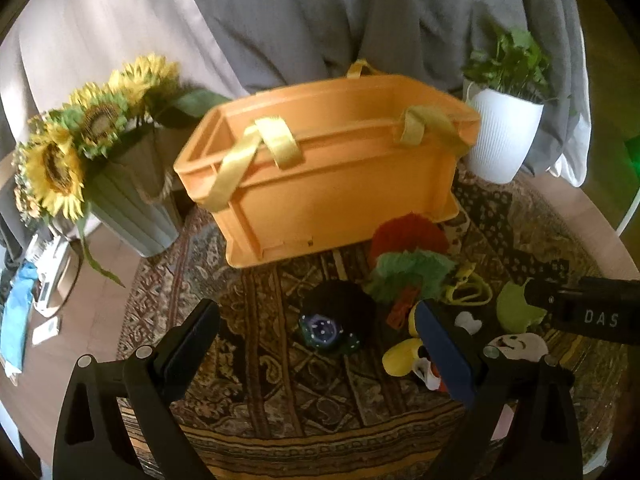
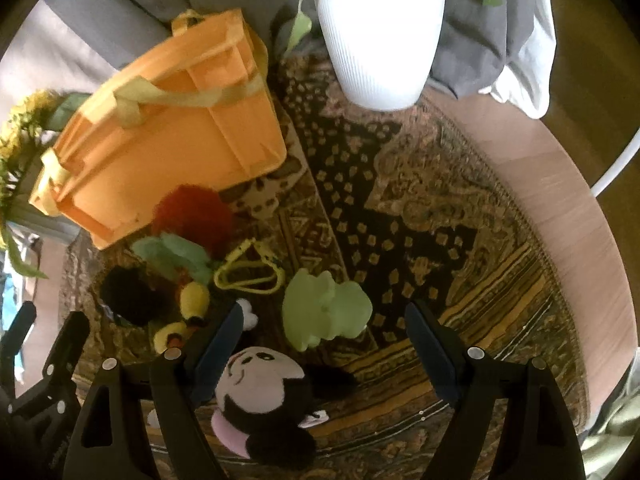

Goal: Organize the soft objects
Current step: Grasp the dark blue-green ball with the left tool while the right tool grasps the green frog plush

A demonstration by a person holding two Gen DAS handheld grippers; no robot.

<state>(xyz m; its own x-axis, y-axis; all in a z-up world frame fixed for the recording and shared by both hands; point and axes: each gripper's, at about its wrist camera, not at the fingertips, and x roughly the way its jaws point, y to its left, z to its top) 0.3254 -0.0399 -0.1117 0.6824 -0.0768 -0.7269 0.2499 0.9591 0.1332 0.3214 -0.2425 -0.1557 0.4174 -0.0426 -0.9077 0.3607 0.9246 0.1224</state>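
In the left wrist view, the left gripper (image 1: pixel 318 334) hangs with its jaws spread wide and nothing between them, above a patterned rug (image 1: pixel 280 392). Under the gap lies a black plush (image 1: pixel 340 320) with a dark blue face. Behind it an orange crate (image 1: pixel 320 172) with yellow straps stands on the rug, empty as far as its interior shows. Against the crate's front right corner sits a red fluffy toy (image 1: pixel 408 232), with a green fluffy toy (image 1: pixel 408 272) touching it in front. A light green plush (image 1: pixel 516 308) lies to the right, partly covered by the right gripper's body. Sunflowers (image 1: pixel 72 148) in a grey ribbed pot stand left of the crate, a white planter (image 1: pixel 502 136) to its right.

In the right wrist view, the right gripper (image 2: pixel 324 332) is released too, jaws wide apart. The light green plush (image 2: pixel 324 312) lies between the fingertips, apart from both. A black-and-white mouse plush (image 2: pixel 264 396) lies face up beside the left finger (image 2: pixel 218 352). A yellow cord loop (image 2: pixel 248 272) rests beside the green fluffy toy (image 2: pixel 176 256).
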